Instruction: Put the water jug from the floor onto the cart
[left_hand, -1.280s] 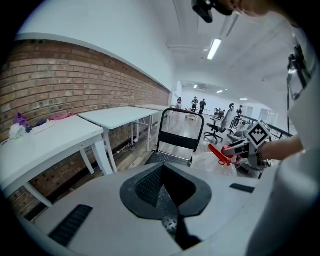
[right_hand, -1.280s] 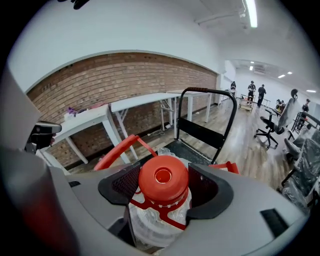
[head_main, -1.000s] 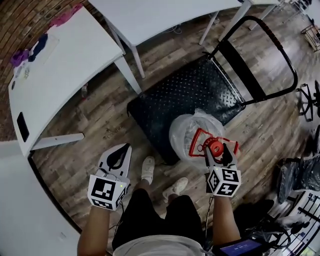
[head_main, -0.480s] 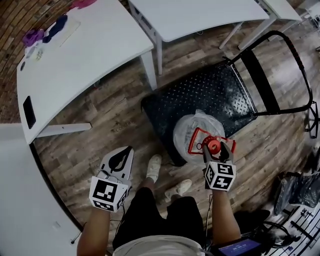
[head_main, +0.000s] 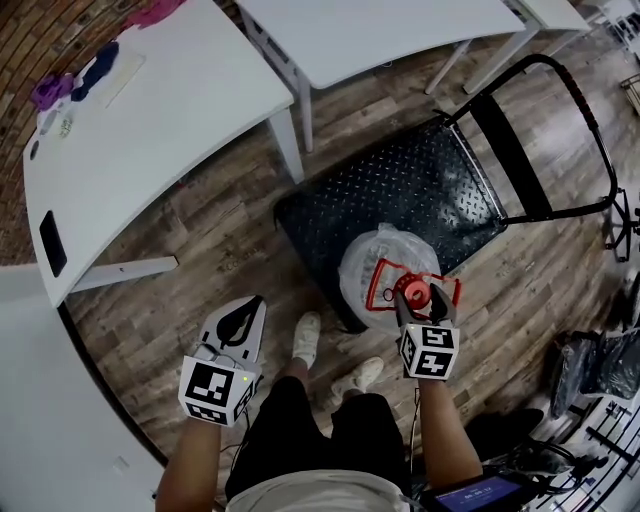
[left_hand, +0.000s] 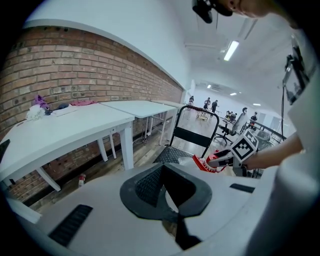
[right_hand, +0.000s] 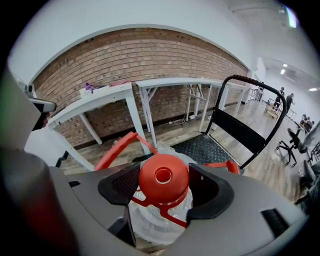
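Note:
The water jug (head_main: 380, 262) is clear plastic with a red cap (head_main: 418, 293) and a red carrying handle. It is at the near corner of the black cart (head_main: 400, 190), partly over the deck's edge. My right gripper (head_main: 421, 297) reaches down from the near side and is shut on the cap, with one pad on each side. In the right gripper view the cap (right_hand: 163, 177) fills the gap between the pads of the right gripper (right_hand: 163, 189), with the jug's body (right_hand: 150, 220) below. My left gripper (head_main: 244, 306) hangs over the floor to the left, shut and empty.
The cart's black push handle (head_main: 592, 120) rises at its far right. White tables (head_main: 150, 130) stand to the left and behind, one with a black phone (head_main: 52, 243) on it. The person's shoes (head_main: 305, 335) are between the grippers. Dark chairs and bags crowd the right edge.
My right gripper, with the jug in it, has sunk a little and shifted left at the cart's near corner. The left gripper has moved only slightly.

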